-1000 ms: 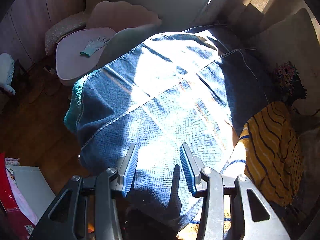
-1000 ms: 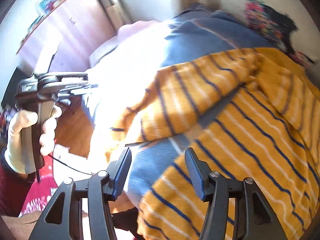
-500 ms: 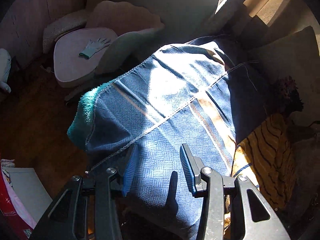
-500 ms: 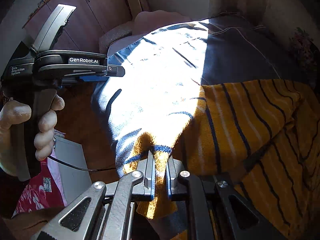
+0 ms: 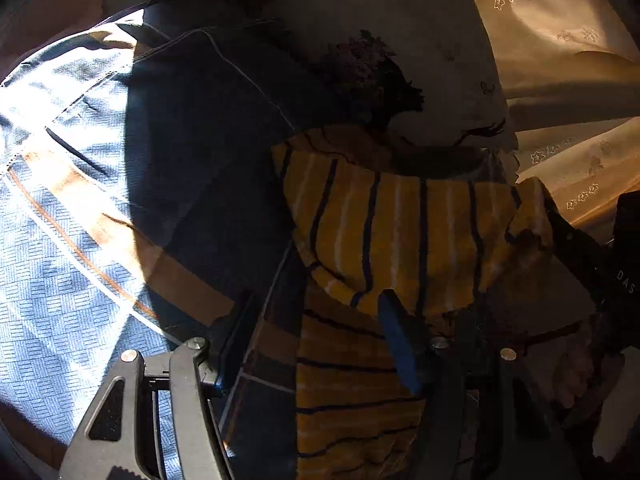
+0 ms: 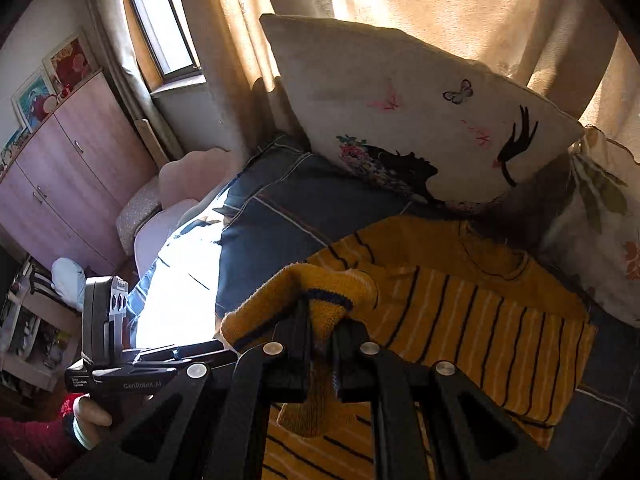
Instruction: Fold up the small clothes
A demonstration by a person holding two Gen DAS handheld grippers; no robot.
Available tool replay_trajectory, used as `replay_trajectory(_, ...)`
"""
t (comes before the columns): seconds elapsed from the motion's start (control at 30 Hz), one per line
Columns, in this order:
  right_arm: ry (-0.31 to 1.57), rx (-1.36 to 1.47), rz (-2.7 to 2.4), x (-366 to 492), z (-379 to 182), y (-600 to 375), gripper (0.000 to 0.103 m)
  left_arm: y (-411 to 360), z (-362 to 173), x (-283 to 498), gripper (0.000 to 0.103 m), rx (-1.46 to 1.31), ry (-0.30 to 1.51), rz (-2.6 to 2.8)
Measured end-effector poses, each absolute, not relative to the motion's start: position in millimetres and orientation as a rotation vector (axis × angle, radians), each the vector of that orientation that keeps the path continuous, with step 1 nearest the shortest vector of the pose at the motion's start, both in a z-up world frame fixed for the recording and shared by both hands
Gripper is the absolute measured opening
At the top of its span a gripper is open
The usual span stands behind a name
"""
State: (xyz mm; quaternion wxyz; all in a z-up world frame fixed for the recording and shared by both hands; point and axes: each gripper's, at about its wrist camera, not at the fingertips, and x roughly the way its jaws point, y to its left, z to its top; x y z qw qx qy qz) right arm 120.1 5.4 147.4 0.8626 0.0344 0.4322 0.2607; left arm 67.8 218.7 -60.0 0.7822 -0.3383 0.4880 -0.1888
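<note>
A yellow sweater (image 6: 480, 312) with dark blue stripes lies on a blue bedspread (image 6: 280, 232) below a pillow. My right gripper (image 6: 320, 320) is shut on a cuffed edge of it and holds that part raised above the flat body. In the left wrist view the sweater (image 5: 400, 232) lies in shadow under my left gripper (image 5: 316, 340). Its jaws are opening and straddle the cloth without pressing on it. A gloved hand (image 6: 88, 412) with a red sleeve holds the left gripper at the lower left of the right wrist view.
A cream pillow (image 6: 400, 120) with an embroidered picture leans against the curtain (image 6: 440, 8) behind the sweater. A floral cushion (image 6: 600, 220) sits at the right. Left of the bed stand a pink chair (image 6: 180, 184) and a wardrobe (image 6: 72, 160). Sun glares on the bedspread (image 5: 80, 280).
My right gripper shut on the sweater's edge and lifted it toward the pillow. My left gripper swung right from the blue bedspread to over the sweater, and its jaws widened.
</note>
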Motion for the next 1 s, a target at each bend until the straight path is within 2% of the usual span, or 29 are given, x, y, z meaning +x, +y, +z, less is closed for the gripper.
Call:
replay_trajectory(0.07,0.909,0.078,0.533,123.2,148.3,-7.7,0.009,190.8,-62.3,80.8,0.067,-0.791,1.069,-0.511)
replay_trajectory(0.13,0.898,0.081,0.522,126.1,152.1,-20.3,0.009,170.1,-67.5,97.8,0.079,-0.879,1.072,-0.599)
replay_trajectory(0.27,0.868,0.095,0.511,126.8,159.9,-46.5,0.009,147.6,-84.8,125.3,0.080,-1.041,1.106,-0.635)
replay_trajectory(0.4,0.836,0.085,0.482,132.1,169.9,-76.4,0.009,143.7,-80.9,159.0,0.080,-1.030,1.080,-0.565)
replay_trajectory(0.47,0.822,0.085,0.456,135.9,172.3,-94.8,0.009,148.0,-77.0,175.9,0.073,-1.055,1.042,-0.529)
replay_trajectory(0.53,0.813,0.074,0.416,142.5,169.0,-114.2,0.009,149.5,-69.6,187.2,0.053,-1.020,1.019,-0.493)
replay_trajectory(0.6,0.828,0.062,0.361,151.3,156.2,-135.0,0.009,147.3,-59.9,187.4,0.047,-0.935,1.007,-0.452)
replay_trajectory(0.77,0.985,0.026,0.242,179.2,74.5,-177.3,0.009,119.4,-75.8,176.9,0.047,-0.767,1.111,-0.360)
replay_trajectory(0.83,1.100,0.008,0.165,192.0,26.9,-192.6,0.020,113.1,-90.0,172.2,0.047,-0.716,1.178,-0.309)
replay_trajectory(0.9,1.188,0.015,0.031,195.7,-8.1,-215.9,0.021,113.5,-94.5,162.7,0.047,-0.687,1.206,-0.296)
replay_trajectory(0.97,1.175,0.149,-0.012,186.8,-14.8,-245.0,0.026,119.8,-86.2,150.9,0.047,-0.640,1.192,-0.286)
replay_trajectory(1.0,1.154,0.234,-0.005,180.4,-13.5,-258.6,0.034,124.3,-80.6,144.7,0.047,-0.611,1.177,-0.274)
